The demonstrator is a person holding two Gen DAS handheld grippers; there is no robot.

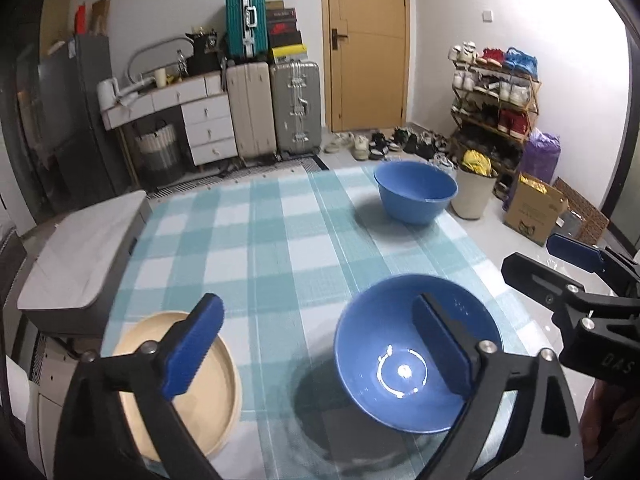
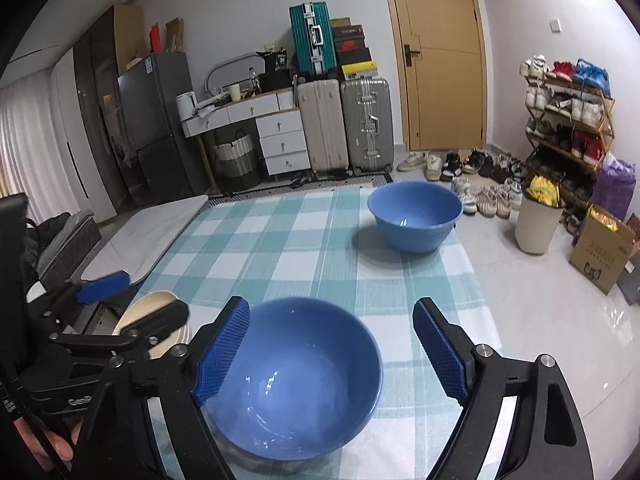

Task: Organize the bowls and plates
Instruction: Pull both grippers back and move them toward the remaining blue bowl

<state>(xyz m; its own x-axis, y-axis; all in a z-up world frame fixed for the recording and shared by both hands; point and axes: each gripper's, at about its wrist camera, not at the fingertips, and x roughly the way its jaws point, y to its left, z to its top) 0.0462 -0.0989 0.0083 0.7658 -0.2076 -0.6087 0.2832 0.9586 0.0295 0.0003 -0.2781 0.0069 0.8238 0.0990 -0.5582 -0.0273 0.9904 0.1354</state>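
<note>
A near blue bowl (image 1: 416, 354) (image 2: 296, 380) stands on the checked tablecloth (image 1: 256, 240) (image 2: 280, 248), on top of something dark and round below it. A second blue bowl (image 1: 416, 192) (image 2: 414, 216) stands at the far right of the table. A cream plate (image 1: 200, 392) (image 2: 160, 312) lies at the near left. My left gripper (image 1: 320, 344) is open, one finger over the plate and one over the near bowl. My right gripper (image 2: 340, 352) is open, hovering over the near bowl; it also shows in the left wrist view (image 1: 560, 264).
A grey marble side table (image 1: 84, 248) (image 2: 148, 232) adjoins the table's left edge. Beyond the far edge stand suitcases (image 1: 296, 108), a white drawer unit (image 2: 280, 140) and a door. On the floor to the right are a bin (image 2: 536, 224), a cardboard box (image 2: 604, 248) and a shoe rack.
</note>
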